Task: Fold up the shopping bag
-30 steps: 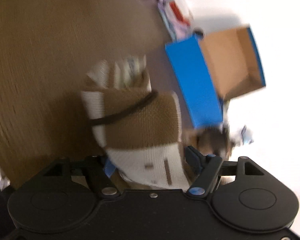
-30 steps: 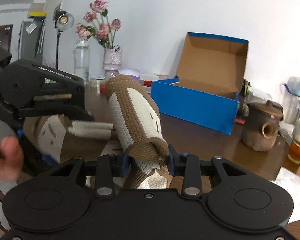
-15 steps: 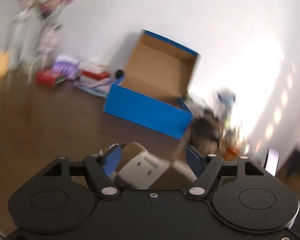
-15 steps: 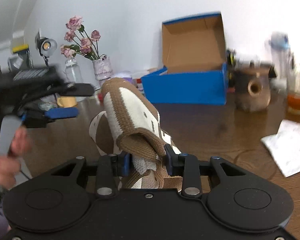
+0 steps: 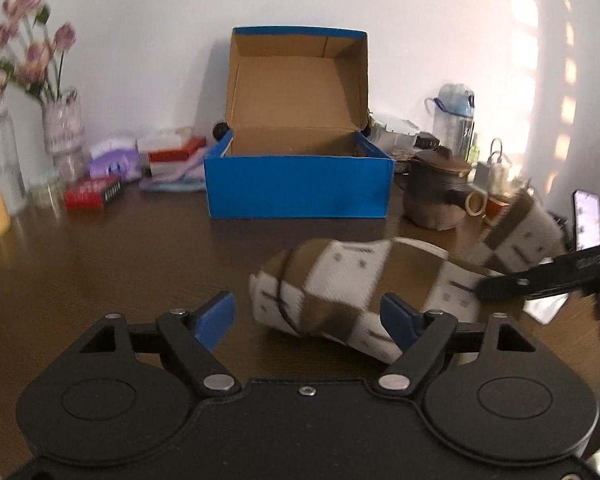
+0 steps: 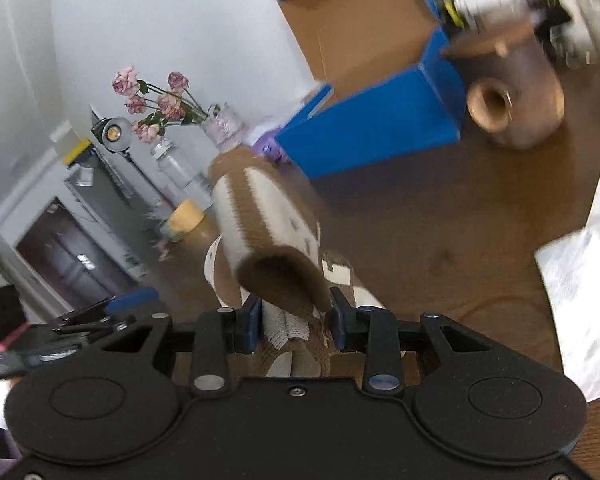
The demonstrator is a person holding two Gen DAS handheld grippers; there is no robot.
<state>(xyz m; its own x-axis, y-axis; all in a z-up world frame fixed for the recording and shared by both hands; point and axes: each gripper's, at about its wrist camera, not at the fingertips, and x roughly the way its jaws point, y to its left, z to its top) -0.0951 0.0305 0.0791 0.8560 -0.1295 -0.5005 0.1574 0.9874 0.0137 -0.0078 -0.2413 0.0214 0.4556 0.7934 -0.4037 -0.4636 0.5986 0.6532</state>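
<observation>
Left-wrist view: the knitted brown-and-white shopping bag [image 5: 340, 292] is seen lying on the dark wooden counter [image 5: 112, 264], its near end between the blue fingers [image 5: 214, 318] of the left gripper [image 5: 308, 320]. These fingers are spreading wider and no pad is pressed on the fabric; the bag is released on this side. At the right edge the far end of the bag is lifted off the counter, where the dark body of the right gripper [image 5: 540, 276] is seen.

Right-wrist view: the right gripper [image 6: 294, 320] is shown with its fingers [image 6: 252, 320] clenched on a bunched end of the bag [image 6: 268, 232], a rolled brown-and-white portion standing up above them. The left gripper [image 6: 128, 300] is visible low at the left, apart from the fabric.

The step in hand is judged to be a re-grasp between folds. It is best done if the held end is kept low and steady, so that the layers already laid together are not pulled apart. The free end should be approached with the left fingers fully spread, and a single clean edge, not a loose strap, should be taken. The fold should be laid on the bare counter in front of the blue shoebox [image 5: 298, 184], well short of the clay teapot [image 5: 438, 192]. The knit is soft and is expected to slump, so each crease should be pressed flat before release.
</observation>
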